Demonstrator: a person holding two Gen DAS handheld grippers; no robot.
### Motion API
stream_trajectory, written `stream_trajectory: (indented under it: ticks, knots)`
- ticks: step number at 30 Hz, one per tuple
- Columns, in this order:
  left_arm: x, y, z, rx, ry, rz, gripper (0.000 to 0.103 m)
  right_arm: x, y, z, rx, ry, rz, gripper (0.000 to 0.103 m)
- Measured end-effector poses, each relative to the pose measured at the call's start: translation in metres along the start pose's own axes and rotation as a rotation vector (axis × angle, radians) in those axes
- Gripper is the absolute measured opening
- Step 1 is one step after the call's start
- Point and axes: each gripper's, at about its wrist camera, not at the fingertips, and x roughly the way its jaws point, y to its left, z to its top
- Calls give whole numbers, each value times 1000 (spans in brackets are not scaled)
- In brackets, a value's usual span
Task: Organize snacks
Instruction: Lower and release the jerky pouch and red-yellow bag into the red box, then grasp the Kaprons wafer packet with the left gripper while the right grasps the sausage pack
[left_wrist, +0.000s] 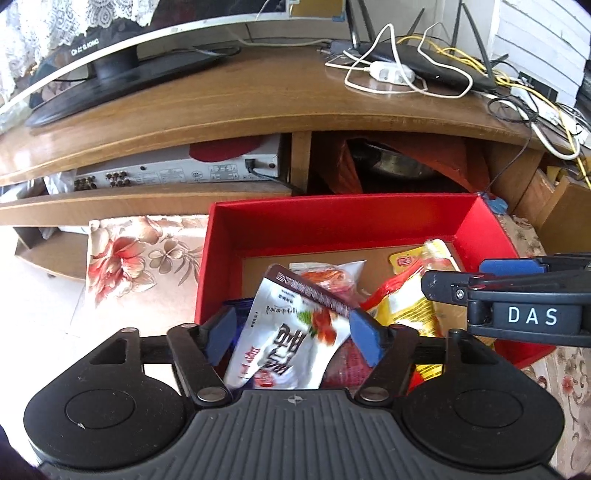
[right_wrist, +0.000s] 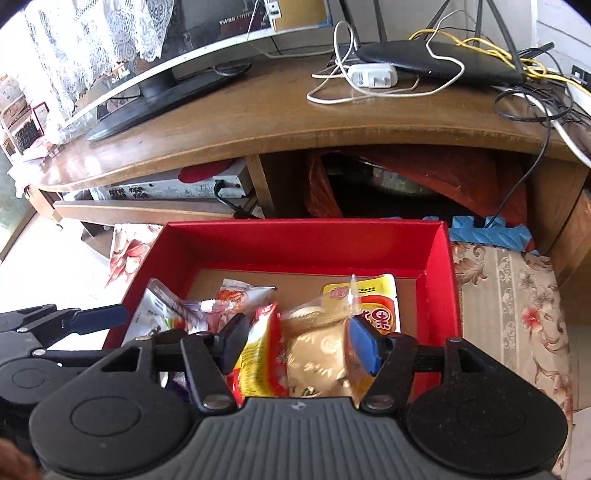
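Snacks partly boxed: left gripper (left_wrist: 291, 325) jaws pinch a white packet (left_wrist: 284, 339), right gripper (right_wrist: 295, 341) jaws pinch a clear-wrapped bun (right_wrist: 317, 358), both over the red box (right_wrist: 295, 240).

The left hand-held gripper (left_wrist: 291, 328) points forward and down, its blue-padded fingers (left_wrist: 364, 338) closed on a white snack packet (left_wrist: 291, 332). Just to its right, level with it, the right hand-held gripper (right_wrist: 299, 345) is angled the same way, fingers clamped on a tan snack packet (right_wrist: 317, 354).
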Motion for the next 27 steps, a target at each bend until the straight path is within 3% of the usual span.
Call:
stream_trajectory:
  ticks: [10, 19, 27]
  knots:
    - [-31, -25, -19, 66, -13, -103, 77, -54, -22, -32, 13, -5, -68, 64]
    - [-24, -78, -53, 79, 114, -248, 77, -104, -58, -69, 85, -3, -91, 64]
    - [18, -112, -67, -12, 213, -192, 77, -116, -73, -77, 101, -4, -46, 64]
